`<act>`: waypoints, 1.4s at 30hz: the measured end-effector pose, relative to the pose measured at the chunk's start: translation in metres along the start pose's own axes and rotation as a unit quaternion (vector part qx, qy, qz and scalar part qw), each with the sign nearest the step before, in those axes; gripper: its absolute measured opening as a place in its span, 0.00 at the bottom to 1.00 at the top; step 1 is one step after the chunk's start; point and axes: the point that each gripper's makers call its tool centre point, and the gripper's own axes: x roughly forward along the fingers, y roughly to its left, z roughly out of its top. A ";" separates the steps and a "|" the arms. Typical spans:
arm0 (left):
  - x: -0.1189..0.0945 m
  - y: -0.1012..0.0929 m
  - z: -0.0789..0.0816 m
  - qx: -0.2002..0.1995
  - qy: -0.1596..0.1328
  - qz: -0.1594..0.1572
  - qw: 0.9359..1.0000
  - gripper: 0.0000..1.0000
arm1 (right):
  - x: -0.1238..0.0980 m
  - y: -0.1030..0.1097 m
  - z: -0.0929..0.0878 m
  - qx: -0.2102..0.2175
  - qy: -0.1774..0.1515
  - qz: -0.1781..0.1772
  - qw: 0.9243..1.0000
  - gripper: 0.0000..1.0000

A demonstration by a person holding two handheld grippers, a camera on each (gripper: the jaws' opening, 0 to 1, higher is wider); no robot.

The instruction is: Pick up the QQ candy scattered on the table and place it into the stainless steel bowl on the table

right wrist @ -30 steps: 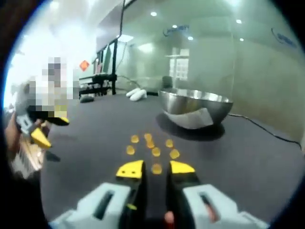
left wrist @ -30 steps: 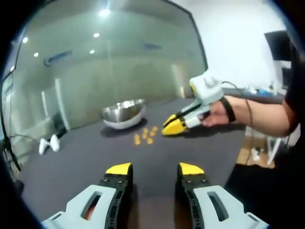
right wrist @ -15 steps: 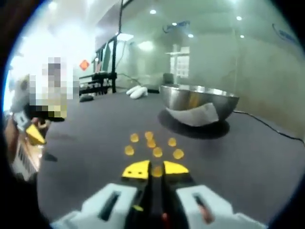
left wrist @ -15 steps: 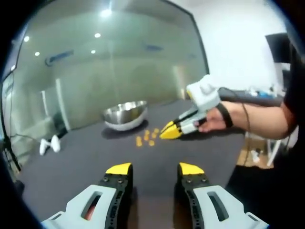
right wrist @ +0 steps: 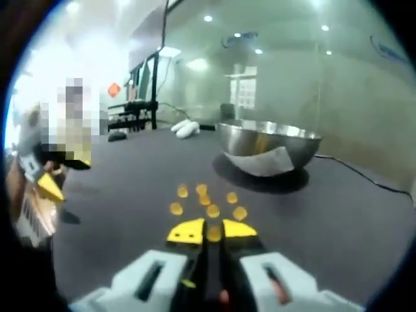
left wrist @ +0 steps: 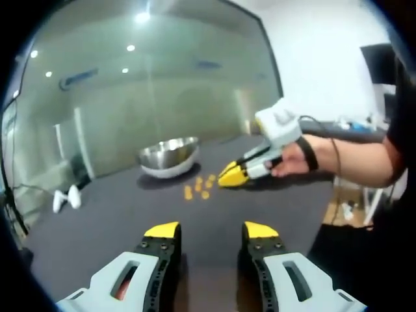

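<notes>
Several small orange QQ candies (left wrist: 198,187) lie in a loose cluster on the dark table, just in front of the stainless steel bowl (left wrist: 169,155). My left gripper (left wrist: 211,231) hovers open over bare tabletop, well short of them. My right gripper (left wrist: 230,175), held by a hand, reaches in from the right to the cluster's near edge. In the right gripper view its jaws (right wrist: 212,231) are drawn together on one candy (right wrist: 213,233) pinched between the yellow tips. The other candies (right wrist: 211,201) lie just beyond, and the bowl (right wrist: 268,148) stands behind them.
Two white objects (left wrist: 65,197) lie at the table's far edge, also visible as white objects (right wrist: 185,127) behind the bowl. A dark cable (right wrist: 364,177) runs to the right of the bowl. The person's forearm (left wrist: 351,159) crosses the right side. Glass walls stand behind.
My right gripper's jaws have drawn in from a wider gap and now pinch the nearest candy. The left gripper has stayed open and nearly still.
</notes>
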 end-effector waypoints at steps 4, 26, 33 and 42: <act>0.001 -0.001 0.001 -0.001 -0.002 -0.001 1.000 0.39 | -0.005 -0.013 0.021 -0.002 -0.034 -0.028 0.999 0.10; 0.006 -0.001 0.003 -0.014 -0.003 -0.006 1.000 0.39 | 0.047 -0.085 0.163 -0.021 -0.144 -0.103 0.984 0.10; 0.005 0.004 0.007 -0.012 -0.005 -0.002 1.000 0.39 | 0.071 -0.098 0.163 -0.014 -0.126 -0.098 0.987 0.10; 0.009 0.004 0.001 -0.020 -0.001 -0.005 1.000 0.39 | 0.069 -0.090 0.159 -0.003 -0.117 -0.079 0.990 0.20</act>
